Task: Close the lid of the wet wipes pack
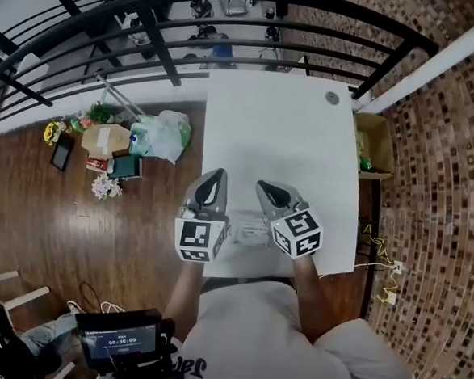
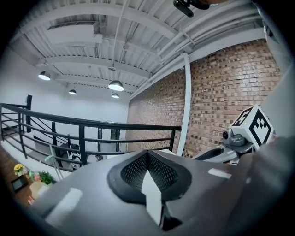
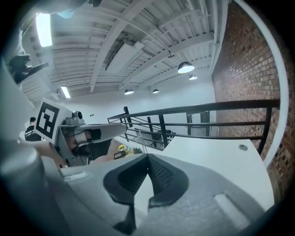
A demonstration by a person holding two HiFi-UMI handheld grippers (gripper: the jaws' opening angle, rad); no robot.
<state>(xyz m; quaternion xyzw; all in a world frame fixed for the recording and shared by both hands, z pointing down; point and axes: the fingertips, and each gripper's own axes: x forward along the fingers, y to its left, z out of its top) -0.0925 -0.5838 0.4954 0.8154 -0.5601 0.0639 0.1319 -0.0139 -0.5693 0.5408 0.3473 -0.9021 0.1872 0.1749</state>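
The wet wipes pack (image 1: 249, 229) is a pale packet lying near the front edge of the white table (image 1: 289, 140), mostly hidden between the two marker cubes; its lid cannot be made out. My left gripper (image 1: 215, 175) is held above the pack's left side, jaws shut and empty. My right gripper (image 1: 265, 187) hovers above its right side, also shut and empty. Both point up and away from the table. The left gripper view shows its shut tips (image 2: 147, 153) against the railing, with the right gripper (image 2: 239, 138) alongside. The right gripper view shows its shut tips (image 3: 147, 157) and the left gripper (image 3: 78, 133).
A black railing (image 1: 232, 30) runs beyond the table's far edge and a brick wall (image 1: 441, 158) stands at the right. A small round disc (image 1: 332, 98) sits at the table's far right corner. A cardboard box (image 1: 375, 146) stands right of the table. Bags, boxes and flowers (image 1: 119, 144) lie on the wooden floor at left.
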